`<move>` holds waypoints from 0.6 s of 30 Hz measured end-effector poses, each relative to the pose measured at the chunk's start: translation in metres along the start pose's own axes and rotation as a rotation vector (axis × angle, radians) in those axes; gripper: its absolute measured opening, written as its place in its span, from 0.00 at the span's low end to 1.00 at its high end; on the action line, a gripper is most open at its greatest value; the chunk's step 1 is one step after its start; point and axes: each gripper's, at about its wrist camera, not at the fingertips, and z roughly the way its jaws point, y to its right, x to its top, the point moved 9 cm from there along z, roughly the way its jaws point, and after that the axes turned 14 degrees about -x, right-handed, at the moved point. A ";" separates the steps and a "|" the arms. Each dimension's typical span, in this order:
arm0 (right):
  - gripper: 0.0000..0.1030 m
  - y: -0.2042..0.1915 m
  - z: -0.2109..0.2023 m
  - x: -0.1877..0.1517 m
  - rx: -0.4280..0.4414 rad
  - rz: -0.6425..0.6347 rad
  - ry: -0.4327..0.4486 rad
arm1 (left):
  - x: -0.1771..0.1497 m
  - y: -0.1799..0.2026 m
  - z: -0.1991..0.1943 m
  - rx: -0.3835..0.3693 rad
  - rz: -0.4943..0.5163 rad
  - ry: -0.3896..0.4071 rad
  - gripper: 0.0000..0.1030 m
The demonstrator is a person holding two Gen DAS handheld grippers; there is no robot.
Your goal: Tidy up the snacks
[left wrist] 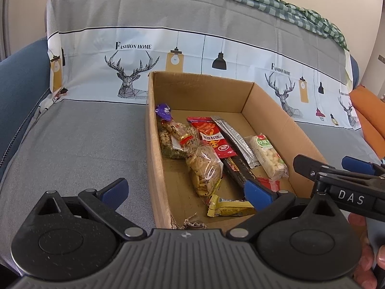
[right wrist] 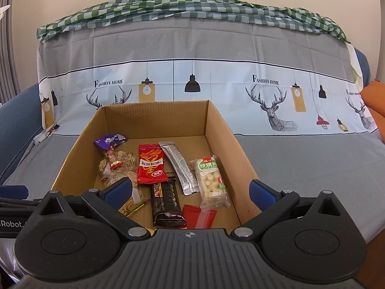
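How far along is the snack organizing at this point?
Looks nearly done: the cardboard box already holds the snacks, among them the red chip packet, silver sachet and black bar. Both the left hand-held gripper and right hand-held gripper are open and empty. No loose snacks show on the grey cover.

The cardboard box sat on the covered sofa seat, its far wall toward twelve o'clock, the backrest rising behind it. Inside, seen from the right wrist, the candy wrapper lay at eleven o'clock in the far left corner. The chip packet lay mid-floor, the foil stick just beside it at three o'clock, the puffed-rice bar further right. The dark bar lay nearest, at six o'clock.
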 end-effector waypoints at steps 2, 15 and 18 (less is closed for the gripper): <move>0.99 0.000 0.000 0.000 0.000 -0.001 0.001 | 0.000 0.000 0.000 -0.001 0.000 0.002 0.99; 0.99 0.001 0.002 0.001 0.003 -0.024 0.010 | 0.002 0.002 -0.002 -0.013 0.001 0.009 1.00; 0.99 0.000 0.002 0.001 0.005 -0.022 0.008 | 0.002 0.003 -0.002 -0.014 0.003 0.010 1.00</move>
